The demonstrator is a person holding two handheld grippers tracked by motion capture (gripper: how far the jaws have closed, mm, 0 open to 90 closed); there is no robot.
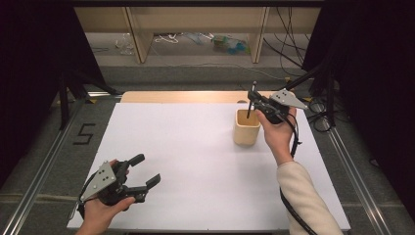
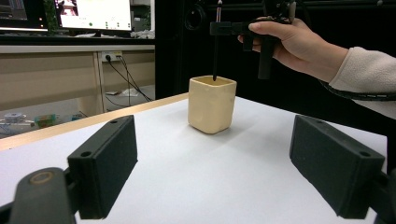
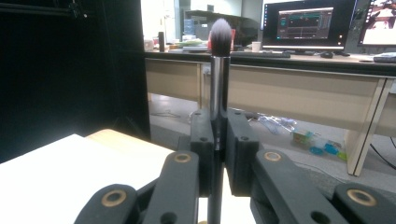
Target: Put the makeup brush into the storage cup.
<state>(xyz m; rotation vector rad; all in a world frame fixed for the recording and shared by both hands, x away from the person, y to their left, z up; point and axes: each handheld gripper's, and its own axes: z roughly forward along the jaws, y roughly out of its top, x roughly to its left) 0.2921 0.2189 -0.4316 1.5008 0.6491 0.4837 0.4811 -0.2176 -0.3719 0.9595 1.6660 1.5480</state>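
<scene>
A: Start at the left. What is the left gripper (image 1: 142, 172) doing?

B: It sits low over the near-left part of the white counter (image 1: 186, 161), held in the person's left hand (image 1: 100, 213). Its fingers (image 2: 105, 165) are spread wide with nothing between them, and the counter surface shows through the gap in the left gripper view.

A: And moving across the middle?

B: A cream-coloured square cup (image 1: 246, 127) stands upright on the counter, toward the far right, well apart from the left gripper. In the left gripper view the cup (image 2: 212, 103) stands straight ahead between the two spread fingers.

A: Then the right side?

B: The right gripper (image 1: 254, 102) is held up above the cup by the person's right hand (image 1: 278, 132), with a cream sleeve (image 1: 306, 196) behind it. Its fingers (image 3: 201, 144) are pinching a brush (image 3: 218, 93) by its handle. The brush (image 1: 251, 103) stands nearly upright, bristles on top, and its lower tip is at the cup's opening, near the back rim; from the left gripper view the tip (image 2: 215, 77) just reaches the rim line.
</scene>
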